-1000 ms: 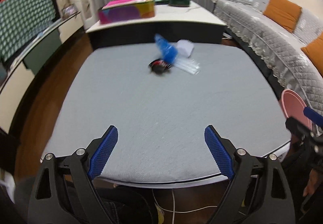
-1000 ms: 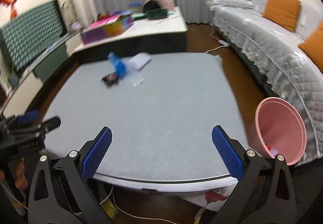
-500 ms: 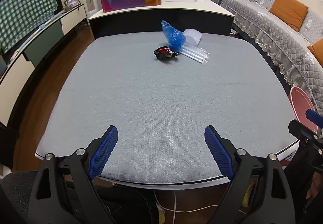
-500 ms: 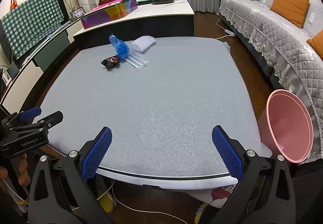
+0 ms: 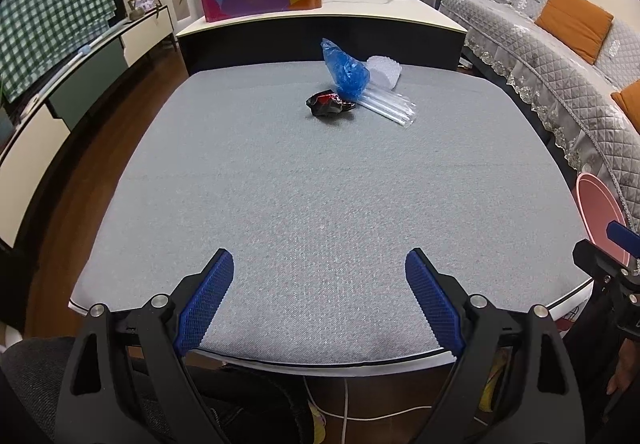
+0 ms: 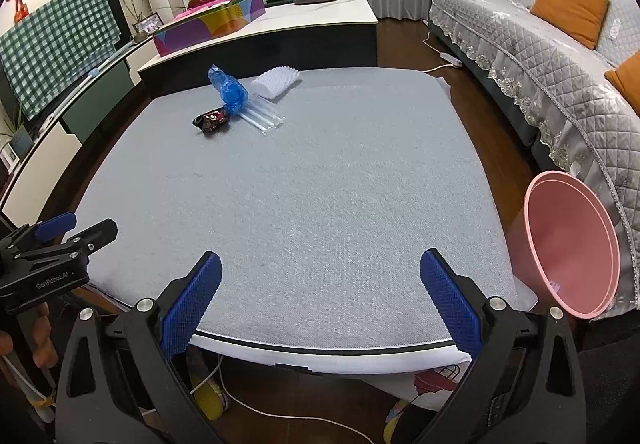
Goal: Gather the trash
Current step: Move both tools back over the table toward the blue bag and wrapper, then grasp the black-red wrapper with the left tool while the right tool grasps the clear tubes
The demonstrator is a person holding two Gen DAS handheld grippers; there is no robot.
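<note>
Trash upper centre on the desk (image 5: 320, 203): blue bag (image 5: 346, 70), dark wrapper (image 5: 329, 103), clear sleeves (image 5: 387, 108). We see left claw (image 5: 319, 298) and right claw (image 6: 320, 300) spread wide, empty; pink bin (image 6: 570, 248) at right edge.

Blue bag (image 5: 346, 71), dark wrapper (image 5: 329, 103), clear tubes (image 5: 387, 108), perhaps straws, clustered
</note>
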